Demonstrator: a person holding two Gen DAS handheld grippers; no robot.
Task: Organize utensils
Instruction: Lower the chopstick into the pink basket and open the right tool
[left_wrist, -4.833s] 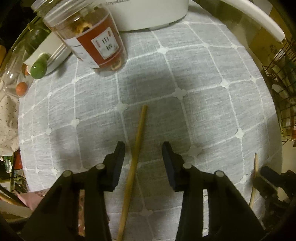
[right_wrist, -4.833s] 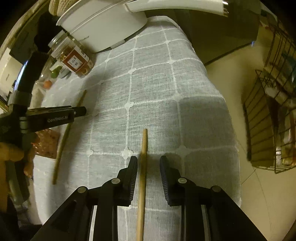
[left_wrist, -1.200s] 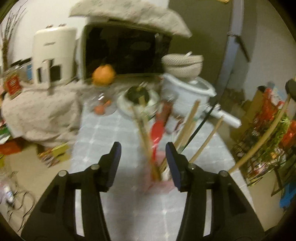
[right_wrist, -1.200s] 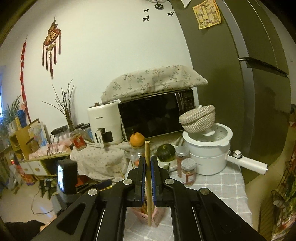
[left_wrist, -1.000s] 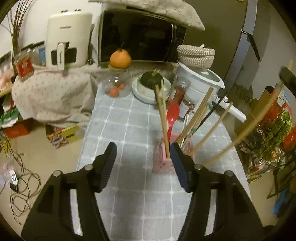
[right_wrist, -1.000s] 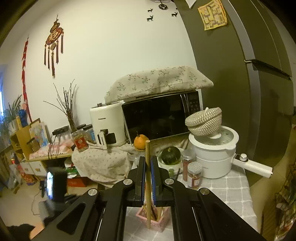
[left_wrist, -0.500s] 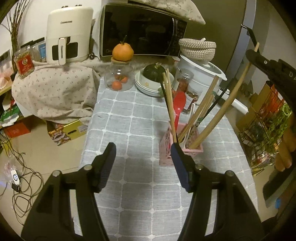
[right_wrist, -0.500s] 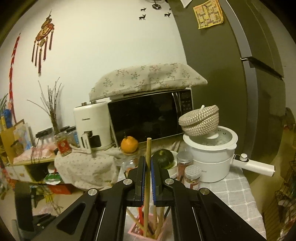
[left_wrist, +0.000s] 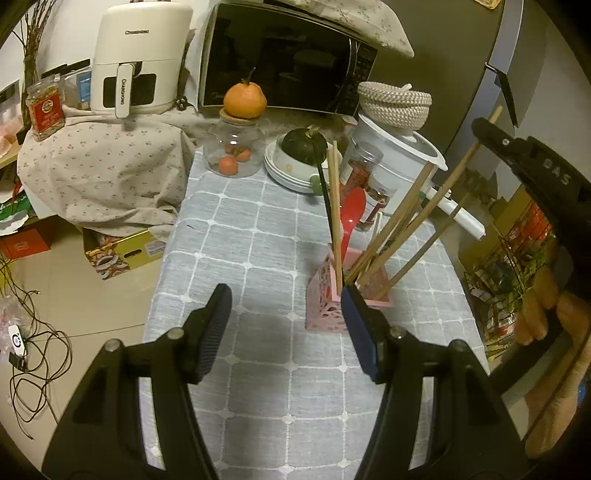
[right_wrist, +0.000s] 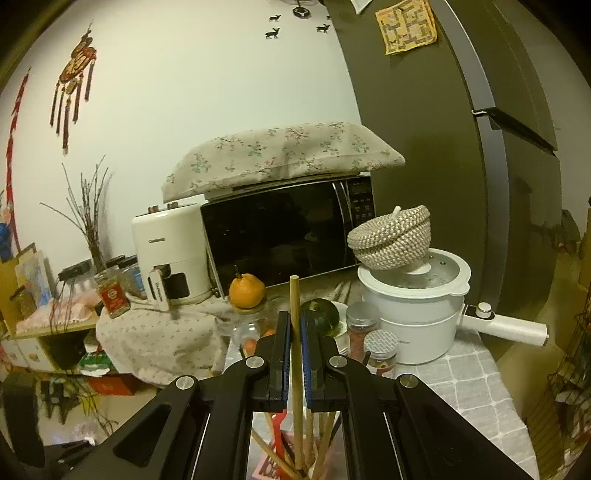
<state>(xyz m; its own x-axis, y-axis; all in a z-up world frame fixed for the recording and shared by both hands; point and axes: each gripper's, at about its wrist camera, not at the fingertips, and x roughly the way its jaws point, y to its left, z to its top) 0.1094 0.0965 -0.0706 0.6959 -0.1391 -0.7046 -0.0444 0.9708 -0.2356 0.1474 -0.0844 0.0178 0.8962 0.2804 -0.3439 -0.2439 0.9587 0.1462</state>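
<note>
Right gripper (right_wrist: 294, 334): clamped on a wooden chopstick (right_wrist: 295, 325), which stands near upright at centre frame of the right wrist view; we see its top end poking above the jaws and its lower end down among the other sticks.
Same chopstick from the left: in the left wrist view it runs as a long slant (left_wrist: 439, 195) from the right gripper at the upper right edge down into the holder.
Left gripper (left_wrist: 286, 325): jaws apart and nothing between them; it hovers over the tablecloth (left_wrist: 258, 236) at lower centre, holder just behind its right finger.
Pink utensil holder (left_wrist: 325, 306): sits right of centre in the left wrist view, on the grey checked cloth.
Already in the holder: several wooden chopsticks (left_wrist: 335, 206), a dark stick, and a red spoon (left_wrist: 352, 210), all leaning out at angles.
Done so far: we judge most of the sorting finished, since no loose utensil shows on the visible cloth.
Left to do: let this chopstick go so it settles in the holder; whether its tip rests on the bottom we cannot tell.
Unseen: the near part of the table lies behind the left gripper, so anything stray there is hidden from us.
</note>
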